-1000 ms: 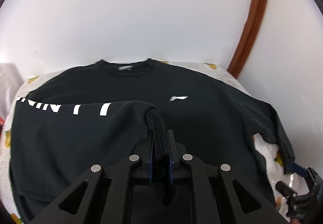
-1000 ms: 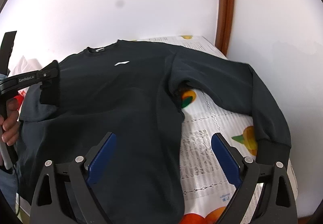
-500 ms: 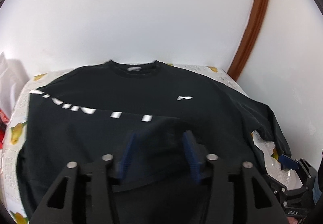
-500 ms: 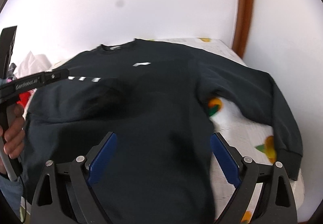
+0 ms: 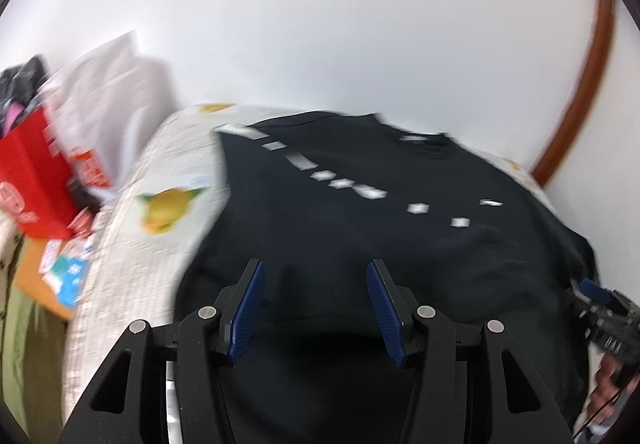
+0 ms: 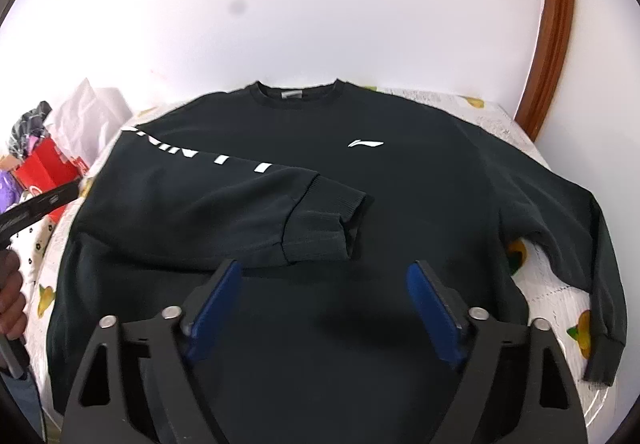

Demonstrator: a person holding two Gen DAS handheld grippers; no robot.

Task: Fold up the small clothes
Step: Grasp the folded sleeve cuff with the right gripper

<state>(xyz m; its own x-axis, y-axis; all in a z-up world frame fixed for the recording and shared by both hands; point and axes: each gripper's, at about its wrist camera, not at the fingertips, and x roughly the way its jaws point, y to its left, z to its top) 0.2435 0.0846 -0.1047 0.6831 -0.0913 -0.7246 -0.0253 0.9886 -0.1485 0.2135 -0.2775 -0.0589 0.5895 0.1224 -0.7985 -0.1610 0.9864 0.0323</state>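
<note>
Lying flat, chest up, on fruit-print white tablecloth (image 6: 560, 296): black long-sleeve cotton sweatshirt w/ white logo (image 6: 360, 172), soft, light, floppy; best pinched at ribbed cuff (image 6: 600, 360) of outstretched sleeve. Vs 1 s ago: lettered sleeve dropped across chest, left gripper (image 5: 316, 304) now spread, empty; right gripper (image 6: 324, 308) closing, nothing between jaws.

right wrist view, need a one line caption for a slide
Black sweatshirt flat on a fruit-print cloth, one sleeve folded across its chest, the other spread out.
</note>
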